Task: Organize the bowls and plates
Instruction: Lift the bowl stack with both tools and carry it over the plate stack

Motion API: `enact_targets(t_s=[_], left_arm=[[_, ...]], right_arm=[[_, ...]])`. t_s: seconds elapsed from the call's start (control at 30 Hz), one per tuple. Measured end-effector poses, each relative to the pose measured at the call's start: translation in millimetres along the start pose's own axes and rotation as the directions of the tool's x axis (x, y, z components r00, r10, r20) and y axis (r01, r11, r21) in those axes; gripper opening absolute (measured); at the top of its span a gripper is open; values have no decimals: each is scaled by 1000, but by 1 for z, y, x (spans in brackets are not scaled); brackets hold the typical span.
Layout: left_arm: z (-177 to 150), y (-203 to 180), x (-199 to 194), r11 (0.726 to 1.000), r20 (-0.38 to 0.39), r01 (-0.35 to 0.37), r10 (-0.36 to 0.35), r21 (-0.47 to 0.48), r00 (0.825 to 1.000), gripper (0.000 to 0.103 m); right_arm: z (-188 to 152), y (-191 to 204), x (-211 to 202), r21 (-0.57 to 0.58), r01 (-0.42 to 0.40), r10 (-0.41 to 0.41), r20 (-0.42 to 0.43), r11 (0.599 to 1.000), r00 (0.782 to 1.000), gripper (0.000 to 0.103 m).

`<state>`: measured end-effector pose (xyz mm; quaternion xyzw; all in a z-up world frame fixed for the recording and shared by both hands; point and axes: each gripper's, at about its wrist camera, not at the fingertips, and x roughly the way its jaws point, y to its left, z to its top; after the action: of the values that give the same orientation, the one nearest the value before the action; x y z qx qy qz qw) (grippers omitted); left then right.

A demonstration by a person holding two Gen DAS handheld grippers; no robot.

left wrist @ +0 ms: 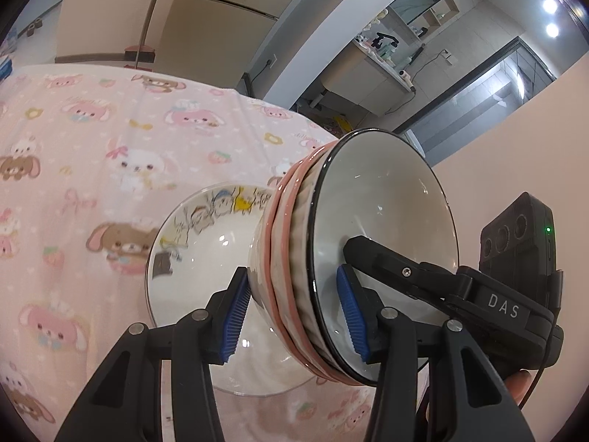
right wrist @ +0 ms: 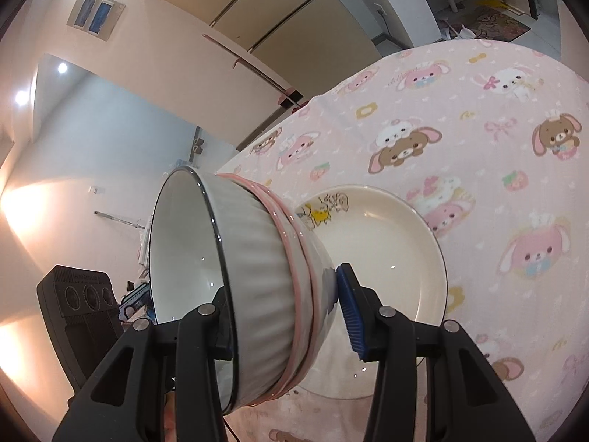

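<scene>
Both the left gripper (left wrist: 291, 316) and right gripper (right wrist: 287, 316) clamp the tilted stack of bowls (left wrist: 368, 258), its base toward the cream plate (right wrist: 386, 243) at 12 o'clock

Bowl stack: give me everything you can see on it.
The bowl stack is nested: a ribbed grey-white bowl with a dark rim and glossy inside sits in pink-rimmed bowls. It looks ceramic. It is tipped on its side above the cartoon-print plate. The left gripper and right gripper each clamp its wall.
</scene>
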<state>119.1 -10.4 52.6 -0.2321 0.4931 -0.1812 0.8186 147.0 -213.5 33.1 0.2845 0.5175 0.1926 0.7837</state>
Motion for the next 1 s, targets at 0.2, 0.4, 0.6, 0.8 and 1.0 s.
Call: enact_targets(t_s=[0.2, 0.4, 0.6, 0.8, 1.0], left_arm=[[-13, 9, 9, 1000, -23, 1, -1, -18, 1000, 50], [-15, 18, 22, 1000, -48, 2, -4, -28, 999, 50], [-13, 24, 34, 999, -68, 3, -6, -38, 998, 50], [-11, 26, 43, 999, -82, 1, -4, -33, 997, 50], [-10, 24, 48, 1000, -87, 3, -6, -31, 996, 50]], right_arm=[[-15, -7, 8, 15, 14, -14, -21, 1000, 1000, 44], [-18, -16, 18, 25, 34, -33, -40, 999, 999, 44], [-16, -24, 26, 37, 54, -52, -52, 998, 997, 44], [-16, -28, 30, 49, 66, -63, -55, 997, 996, 44], [-14, -33, 31, 60, 69, -65, -57, 996, 996, 44]])
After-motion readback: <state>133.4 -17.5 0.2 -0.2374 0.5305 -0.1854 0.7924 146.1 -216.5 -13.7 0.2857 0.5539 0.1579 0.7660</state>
